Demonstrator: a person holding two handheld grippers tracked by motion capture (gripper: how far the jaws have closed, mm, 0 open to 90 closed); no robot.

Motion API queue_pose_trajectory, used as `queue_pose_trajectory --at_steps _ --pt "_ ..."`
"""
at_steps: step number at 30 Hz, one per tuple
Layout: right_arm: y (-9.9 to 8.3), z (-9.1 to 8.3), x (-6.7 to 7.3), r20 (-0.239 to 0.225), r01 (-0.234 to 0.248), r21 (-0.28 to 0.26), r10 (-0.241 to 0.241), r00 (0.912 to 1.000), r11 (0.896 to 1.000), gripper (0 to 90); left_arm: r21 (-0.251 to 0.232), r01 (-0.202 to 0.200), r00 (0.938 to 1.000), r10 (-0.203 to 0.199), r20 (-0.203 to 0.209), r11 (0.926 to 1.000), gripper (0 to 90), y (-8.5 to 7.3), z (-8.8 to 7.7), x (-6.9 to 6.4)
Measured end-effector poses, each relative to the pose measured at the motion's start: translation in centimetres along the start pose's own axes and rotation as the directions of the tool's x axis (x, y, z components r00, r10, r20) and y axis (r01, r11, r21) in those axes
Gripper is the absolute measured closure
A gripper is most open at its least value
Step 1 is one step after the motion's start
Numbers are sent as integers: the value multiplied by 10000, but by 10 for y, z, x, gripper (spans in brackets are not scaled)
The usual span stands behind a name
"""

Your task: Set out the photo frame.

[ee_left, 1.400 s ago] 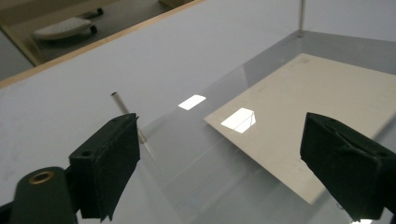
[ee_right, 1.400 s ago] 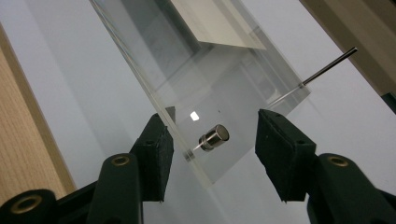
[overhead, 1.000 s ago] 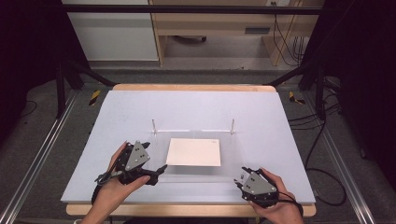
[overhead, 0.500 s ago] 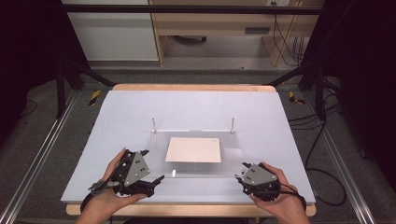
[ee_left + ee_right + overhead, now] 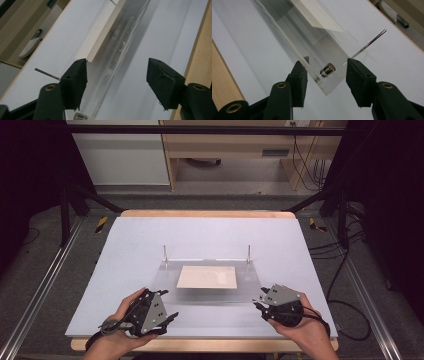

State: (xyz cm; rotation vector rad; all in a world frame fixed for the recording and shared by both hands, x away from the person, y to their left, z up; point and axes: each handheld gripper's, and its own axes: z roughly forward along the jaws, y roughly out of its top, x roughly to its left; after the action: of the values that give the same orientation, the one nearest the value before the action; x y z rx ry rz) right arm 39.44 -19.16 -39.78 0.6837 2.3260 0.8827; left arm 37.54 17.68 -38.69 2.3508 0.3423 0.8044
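High view: clear acrylic sheet point(image 5: 210, 285) w/ cream card point(image 5: 207, 277) mid-table, near edge lifted vs 1 s ago. Left gripper point(image 5: 167, 317) jaws closing, apart, sheet edge between. Right gripper point(image 5: 257, 304) jaws straddle sheet corner; grip unclear.

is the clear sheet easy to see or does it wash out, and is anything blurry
High view: the clear sheet nearly washes out, traced by faint reflections around the beige card. Left gripper view: its edge is soft and streaky, the fingers sharper. Right gripper view: the corner and small metal cylinder are crisp.
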Motion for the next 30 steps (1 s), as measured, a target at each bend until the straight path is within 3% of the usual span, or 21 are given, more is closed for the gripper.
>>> queue_pose_trajectory --at_steps 4,13,21,26,30 --pt "3 -1 -3 -32 -123 24 123 9999 9999 527 0 268 9996 -268 -91 9996 420 1 5 5" --pt "7 -2 -8 -117 -289 -16 289 9995 9996 528 352 -52 9998 59 -199 9994 520 9 21 7" --pt "8 -3 -9 -122 -308 21 309 9994 9995 528 453 2 9986 22 -531 9990 614 8 27 12" --pt "11 -4 -13 -103 -578 -261 576 9983 9980 538 280 96 9951 -68 -981 9996 656 13 24 15" --pt "10 -4 -16 -93 -635 -553 631 9980 9964 531 256 244 9960 -221 -871 9994 661 15 23 20"
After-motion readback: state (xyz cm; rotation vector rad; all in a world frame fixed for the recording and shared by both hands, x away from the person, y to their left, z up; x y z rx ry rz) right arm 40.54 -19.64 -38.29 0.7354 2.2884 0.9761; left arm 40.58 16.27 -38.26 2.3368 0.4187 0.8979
